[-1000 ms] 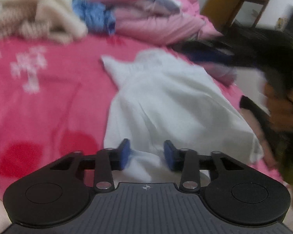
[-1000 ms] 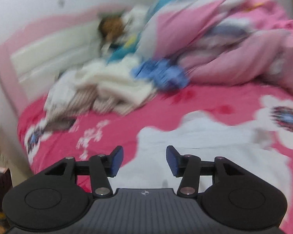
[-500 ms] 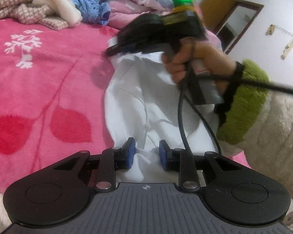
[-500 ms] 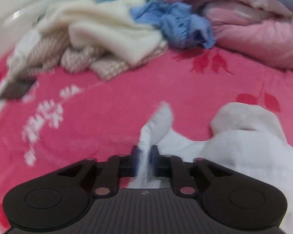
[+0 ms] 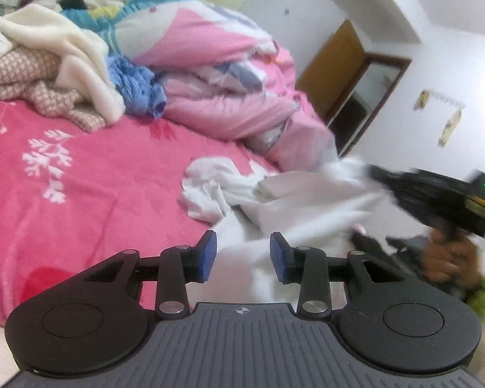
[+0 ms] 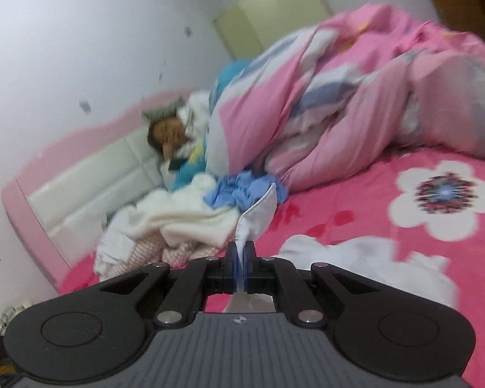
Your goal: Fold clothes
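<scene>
In the middle of the left wrist frame, a white garment (image 5: pixel 274 200) lies crumpled on the pink bed sheet (image 5: pixel 97 194), one bunched end toward the centre and the rest stretched toward the right edge. There the right claw (image 5: pixel 376 174), blurred, pulls a corner of it up off the bed; the person's hand (image 5: pixel 443 255) grips the handle below, with a green cuff beside it. In the right wrist frame the right claw (image 6: pixel 241 268) is clamped tight on a white fabric corner that stands up between its blue pads (image 6: pixel 231 266), while the garment's bulk (image 6: pixel 355 258) rests on the sheet at lower right. The left claw (image 5: pixel 241 255) hovers over the garment's near part with its jaws spread wide and nothing between them. Toward the upper left of the left wrist frame sits a pile of clothes (image 5: pixel 48 71), cream, checked and blue. A pink quilt (image 5: pixel 216 90) is heaped behind it at upper centre.
</scene>
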`<state>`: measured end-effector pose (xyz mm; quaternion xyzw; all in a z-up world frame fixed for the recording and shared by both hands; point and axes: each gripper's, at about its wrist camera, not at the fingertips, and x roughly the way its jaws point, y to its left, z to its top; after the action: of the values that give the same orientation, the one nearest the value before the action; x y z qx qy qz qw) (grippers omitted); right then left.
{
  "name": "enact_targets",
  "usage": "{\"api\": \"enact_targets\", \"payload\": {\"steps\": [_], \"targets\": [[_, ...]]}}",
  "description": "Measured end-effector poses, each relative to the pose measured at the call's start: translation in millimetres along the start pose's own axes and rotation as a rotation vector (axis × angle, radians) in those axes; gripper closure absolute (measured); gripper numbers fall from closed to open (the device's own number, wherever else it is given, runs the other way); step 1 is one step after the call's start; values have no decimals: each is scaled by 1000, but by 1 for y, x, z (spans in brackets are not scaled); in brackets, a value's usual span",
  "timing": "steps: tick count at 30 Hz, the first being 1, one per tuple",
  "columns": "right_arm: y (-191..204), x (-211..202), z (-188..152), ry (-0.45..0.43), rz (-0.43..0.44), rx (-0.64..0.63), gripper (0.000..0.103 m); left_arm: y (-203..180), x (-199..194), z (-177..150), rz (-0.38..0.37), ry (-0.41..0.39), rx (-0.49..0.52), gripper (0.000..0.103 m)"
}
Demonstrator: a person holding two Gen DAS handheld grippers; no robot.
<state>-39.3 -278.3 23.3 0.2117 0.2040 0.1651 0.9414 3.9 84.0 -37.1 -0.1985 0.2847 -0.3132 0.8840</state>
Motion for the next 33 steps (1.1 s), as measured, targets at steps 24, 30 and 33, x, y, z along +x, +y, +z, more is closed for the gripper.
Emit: {"api": "enact_targets", "payload": {"steps": [24, 30, 33], "targets": [[-116, -248, -96, -410, -258, 242, 100, -169, 174, 8, 8, 258, 772, 60], [-111, -243, -110, -333, -257, 146, 100, -191, 248, 8, -116, 455, 763, 60], [-118, -242, -114, -329, -269, 177, 100, -192, 273, 8, -153, 545, 712, 60]]}}
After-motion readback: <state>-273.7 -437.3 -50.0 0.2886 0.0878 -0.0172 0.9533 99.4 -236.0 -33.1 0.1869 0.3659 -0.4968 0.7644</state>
